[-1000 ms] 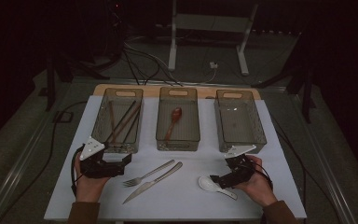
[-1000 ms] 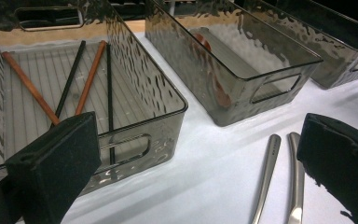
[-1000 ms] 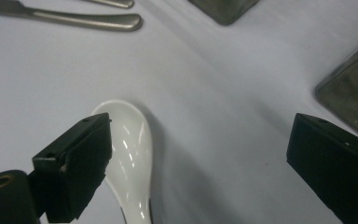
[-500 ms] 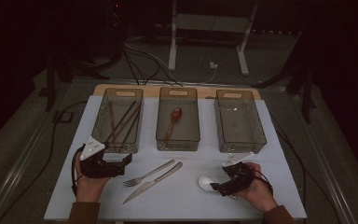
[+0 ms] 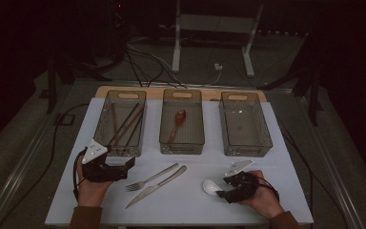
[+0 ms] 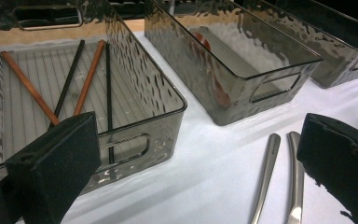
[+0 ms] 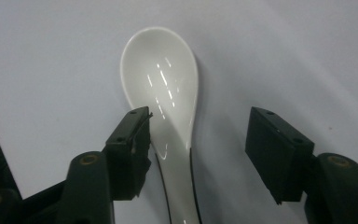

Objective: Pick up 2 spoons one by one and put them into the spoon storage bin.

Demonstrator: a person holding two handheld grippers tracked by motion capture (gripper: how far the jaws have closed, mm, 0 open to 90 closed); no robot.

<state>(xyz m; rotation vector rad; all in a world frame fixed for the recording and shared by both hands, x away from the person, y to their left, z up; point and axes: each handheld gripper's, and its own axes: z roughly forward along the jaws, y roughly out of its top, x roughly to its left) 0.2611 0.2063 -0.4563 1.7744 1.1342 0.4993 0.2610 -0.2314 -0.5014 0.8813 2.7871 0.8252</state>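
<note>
Left gripper (image 5: 126, 164), lower left of high view, jaws wide apart, nothing held, parked beside chopstick bin (image 5: 106, 128).

White spoon (image 7: 165, 93) flat on tabletop (image 5: 186, 202), lower right of high view.

Right gripper (image 7: 196, 154) astride spoon neck, jaws half open, just been closing, one pad touching, no grip yet.

Step judged: spoon pickup. Further closing and lift called for.

Since earlier frame, right gripper lowered over spoon.

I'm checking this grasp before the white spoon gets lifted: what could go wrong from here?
The right gripper has just been closing around the white spoon, whose handle sits nearer the left pad than the right one. That off-centre squeeze might push the spoon sideways. Its surface is glossy and the handle narrow, so it could slip or swivel when lifted. The fork and knife lie close by; a skidding spoon could knock them.
</note>
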